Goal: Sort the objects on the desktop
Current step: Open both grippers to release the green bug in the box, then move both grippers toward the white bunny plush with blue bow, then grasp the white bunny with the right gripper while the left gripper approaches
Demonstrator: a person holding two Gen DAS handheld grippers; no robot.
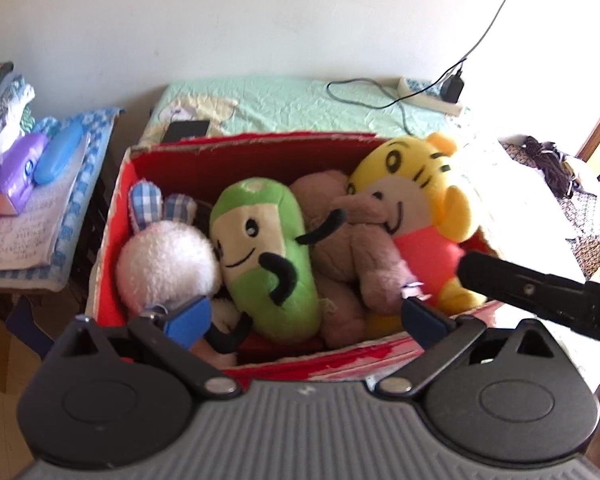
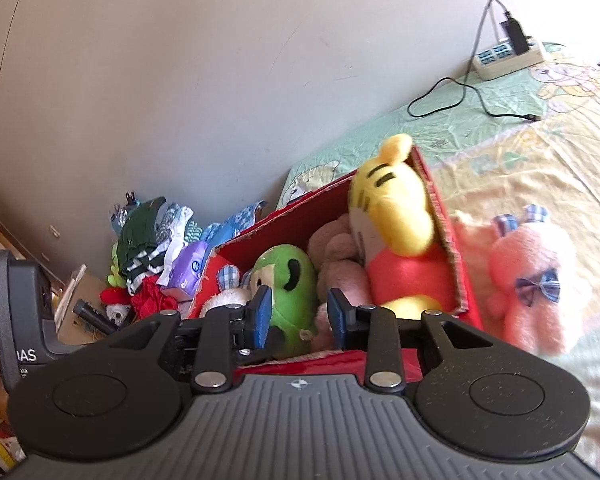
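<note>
**Box nearly full, one pink toy still out**

I am looking down into the red box (image 1: 120, 216), which is sitting on the bed and holding the yellow tiger (image 1: 416, 184), green plush (image 1: 268, 256) and white rabbit (image 1: 164, 264). The pink plush (image 2: 536, 280) is lying outside, just right of the box. My left gripper (image 1: 306, 314) is hovering spread and empty; my right gripper (image 2: 298, 314) is likewise parted, holding nothing. I judge the next move is swinging right to pinch the pink plush.

We saw a box (image 1: 236, 152) on the bed (image 1: 284, 104), plush toys packed inside, bean toy (image 1: 264, 256) between rabbit (image 1: 164, 264) at left and tiger (image 1: 416, 204) at right, another plush (image 2: 536, 280) outside beside the box, power strip (image 2: 508, 56) behind.
</note>
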